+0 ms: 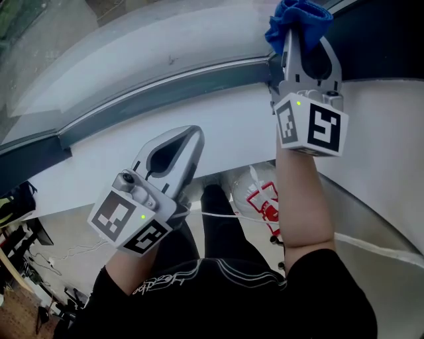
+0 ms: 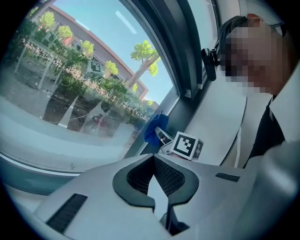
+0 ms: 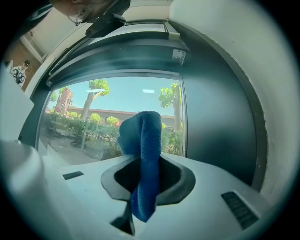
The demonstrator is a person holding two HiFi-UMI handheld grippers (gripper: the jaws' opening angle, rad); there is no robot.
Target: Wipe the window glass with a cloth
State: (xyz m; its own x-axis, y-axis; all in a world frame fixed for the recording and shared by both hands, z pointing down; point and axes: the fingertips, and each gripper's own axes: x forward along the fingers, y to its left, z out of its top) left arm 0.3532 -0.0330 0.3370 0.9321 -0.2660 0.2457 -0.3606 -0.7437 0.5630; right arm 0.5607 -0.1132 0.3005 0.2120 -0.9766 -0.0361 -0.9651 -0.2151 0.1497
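A blue cloth (image 1: 297, 20) is bunched in my right gripper (image 1: 303, 36), which is shut on it and held up at the window's lower right corner beside the dark frame (image 1: 165, 83). In the right gripper view the cloth (image 3: 143, 140) stands pinched between the jaws of the right gripper (image 3: 145, 159), with the window glass (image 3: 103, 117) just beyond it. My left gripper (image 1: 189, 136) hangs lower, over the white sill (image 1: 218, 112), shut with nothing in it. The left gripper view shows its jaws closed, and farther off the cloth (image 2: 153, 129) against the glass (image 2: 70, 84).
A dark upright frame post (image 3: 215, 117) borders the glass on the right. Below the sill, on the floor, lie a clear bag with red print (image 1: 262, 198) and white cables (image 1: 218, 215). The person's dark-trousered legs (image 1: 218, 232) stand close to the wall.
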